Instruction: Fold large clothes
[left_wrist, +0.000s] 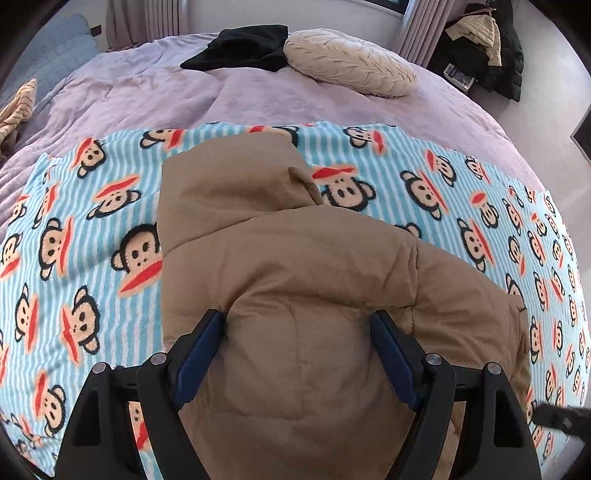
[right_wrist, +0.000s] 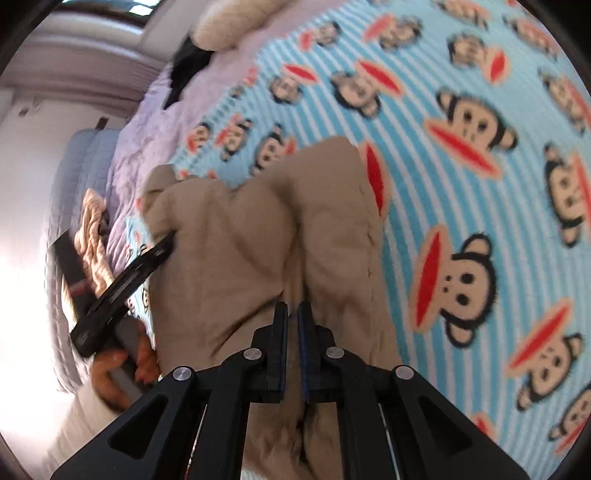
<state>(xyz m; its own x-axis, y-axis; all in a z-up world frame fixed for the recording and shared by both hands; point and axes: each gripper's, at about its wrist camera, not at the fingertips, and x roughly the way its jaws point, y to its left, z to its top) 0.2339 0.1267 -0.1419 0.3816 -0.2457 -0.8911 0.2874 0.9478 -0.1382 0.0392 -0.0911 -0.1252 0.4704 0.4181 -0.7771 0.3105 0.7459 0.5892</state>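
Observation:
A tan puffy hooded jacket (left_wrist: 288, 258) lies on a blue striped monkey-print blanket (left_wrist: 81, 229), with its hood pointing away from me. My left gripper (left_wrist: 295, 332) stands wide, and a thick bulge of the jacket fills the gap and touches both blue pads (left_wrist: 199, 354). In the right wrist view the jacket (right_wrist: 229, 251) runs up the middle. My right gripper (right_wrist: 292, 314) is shut, with a crease of jacket fabric pinched at its tips. The left gripper (right_wrist: 166, 243) shows there at the jacket's left edge, held by a hand (right_wrist: 118, 369).
The blanket lies over a lilac bed cover (left_wrist: 147, 92). A cream round pillow (left_wrist: 351, 62) and a black garment (left_wrist: 240, 48) sit at the far side. A striped cloth (left_wrist: 18, 107) lies at the left edge. Dark coats (left_wrist: 484, 48) are piled beyond the bed at right.

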